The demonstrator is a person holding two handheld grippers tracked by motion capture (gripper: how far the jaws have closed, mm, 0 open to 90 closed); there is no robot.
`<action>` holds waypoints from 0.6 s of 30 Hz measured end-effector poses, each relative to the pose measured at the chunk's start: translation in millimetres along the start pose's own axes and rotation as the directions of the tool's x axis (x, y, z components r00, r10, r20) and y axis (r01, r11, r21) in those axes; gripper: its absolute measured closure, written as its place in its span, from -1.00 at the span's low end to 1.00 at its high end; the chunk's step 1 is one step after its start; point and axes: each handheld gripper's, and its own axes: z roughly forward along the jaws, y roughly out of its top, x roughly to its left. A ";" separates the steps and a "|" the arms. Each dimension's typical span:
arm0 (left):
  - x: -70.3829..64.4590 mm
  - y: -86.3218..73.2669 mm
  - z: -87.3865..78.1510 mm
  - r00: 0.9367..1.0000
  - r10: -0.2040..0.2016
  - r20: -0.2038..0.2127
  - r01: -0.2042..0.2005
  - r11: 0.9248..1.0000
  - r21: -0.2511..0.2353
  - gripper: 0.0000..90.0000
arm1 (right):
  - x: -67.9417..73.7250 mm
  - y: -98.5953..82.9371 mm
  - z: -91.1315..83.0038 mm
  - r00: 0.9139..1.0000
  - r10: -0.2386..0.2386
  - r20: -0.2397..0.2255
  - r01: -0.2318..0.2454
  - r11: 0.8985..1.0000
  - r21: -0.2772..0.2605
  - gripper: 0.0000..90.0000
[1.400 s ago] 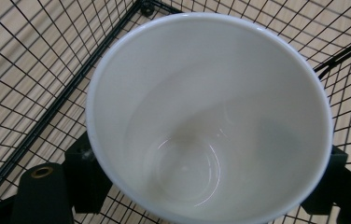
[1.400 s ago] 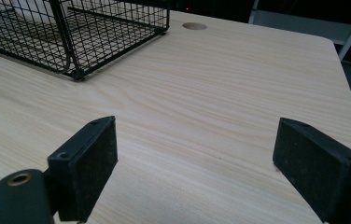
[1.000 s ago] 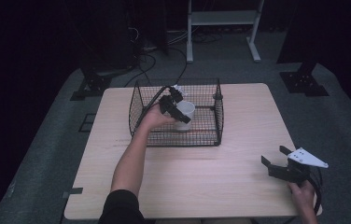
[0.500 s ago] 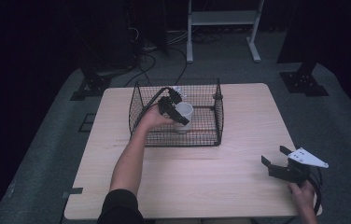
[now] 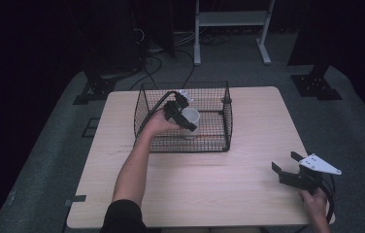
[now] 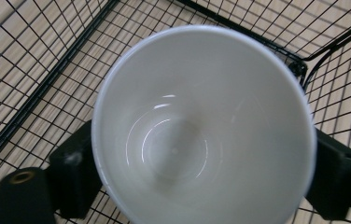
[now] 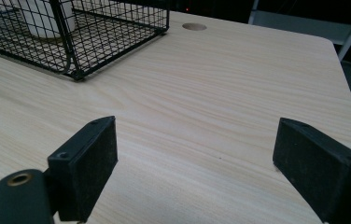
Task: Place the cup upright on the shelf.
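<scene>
High view showed the left gripper (image 5: pixel 184 117) inside the wire basket (image 5: pixel 226 124), its jaws closed on a white cup (image 5: pixel 191 119). Near the table (image 5: pixel 248 121) edge, the right gripper (image 5: pixel 288 168) hovered wide open, empty.

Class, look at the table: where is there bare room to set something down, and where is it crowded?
Free: the wooden table between the wire basket and the right tongs, and the strips left and right of the basket. Crowded: inside the basket, where the left tongs grip a white cup.
</scene>
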 end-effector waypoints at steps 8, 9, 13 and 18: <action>-5.3 -2.1 -18.4 0.999 0.002 -0.035 -0.004 0.999 -0.038 -0.83 | -0.1 0.0 0.1 1.000 0.000 -0.002 0.000 1.000 0.001 -0.71; -6.0 -1.9 -21.1 0.999 0.002 -0.036 -0.004 0.999 -0.046 -0.84 | 0.0 0.0 0.1 1.000 0.000 -0.002 0.000 1.000 0.001 -0.71; -8.0 -1.7 -28.1 0.999 0.009 -0.049 -0.012 0.998 -0.054 -0.84 | -0.1 0.1 0.1 1.000 0.001 -0.002 -0.001 1.000 0.001 -0.71; -11.7 -3.2 -36.1 0.998 0.013 -0.059 -0.017 0.998 -0.067 -0.84 | 0.0 0.1 0.1 1.000 -0.001 -0.003 0.001 1.000 0.000 -0.71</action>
